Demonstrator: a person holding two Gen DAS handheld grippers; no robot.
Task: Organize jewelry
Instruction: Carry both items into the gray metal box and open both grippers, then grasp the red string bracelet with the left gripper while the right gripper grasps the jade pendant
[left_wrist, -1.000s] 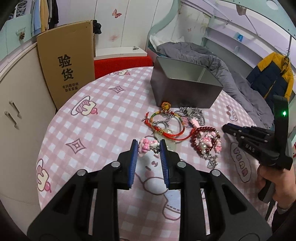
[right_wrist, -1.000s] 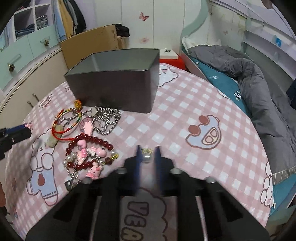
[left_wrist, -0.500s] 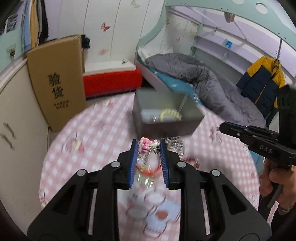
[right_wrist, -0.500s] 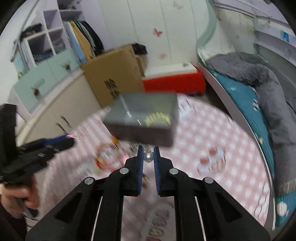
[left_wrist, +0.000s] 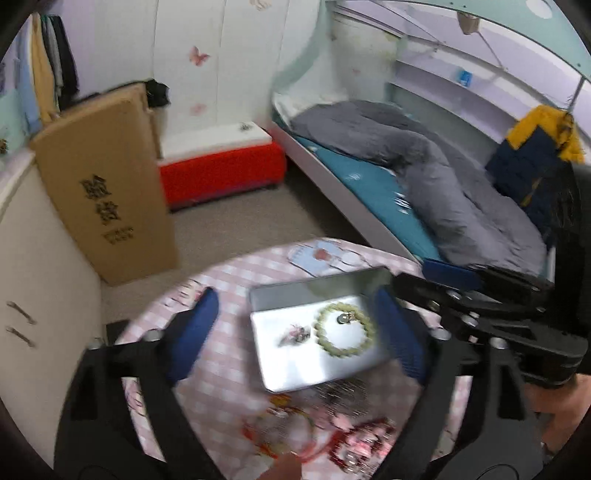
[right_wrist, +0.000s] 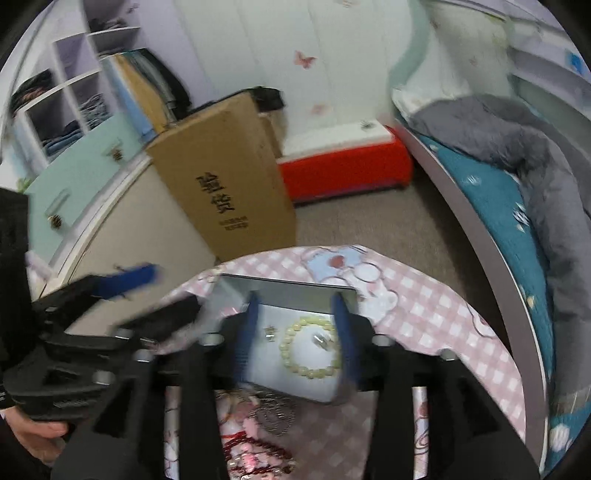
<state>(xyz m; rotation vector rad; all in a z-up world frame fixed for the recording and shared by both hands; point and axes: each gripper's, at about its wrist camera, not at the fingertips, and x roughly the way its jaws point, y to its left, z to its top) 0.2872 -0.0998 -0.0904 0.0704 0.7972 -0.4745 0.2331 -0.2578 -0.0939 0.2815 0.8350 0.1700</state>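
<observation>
Since the earlier frames both grippers have been raised over the box (left_wrist: 317, 332) and their loads let go: the pink charm (left_wrist: 295, 334) once held in the left gripper (left_wrist: 295, 325) and the small bead (left_wrist: 345, 318) once held in the right gripper (right_wrist: 295, 332) now lie on the box floor.

The table (right_wrist: 424, 295) is seen below both grippers. The box lies directly under and between the jaws in each view. Inside it, a pale bracelet (right_wrist: 308, 347) rests between the right jaws, with the bead inside its ring and the charm just beside it. Both pairs of jaws are spread wide and hold nothing.

The remaining pile (right_wrist: 266, 424) lies on the table on the near side of the box, beneath the gripper bodies. For the step in hand, the grippers would best be lifted clear of the box wall before being brought back toward the pile, and one piece picked at a time so that chains are not dragged along.

Much is blurred. The pile is largely hidden by the gripper bodies, and its pieces cannot be told apart. The bead's exact form cannot be made out.
</observation>
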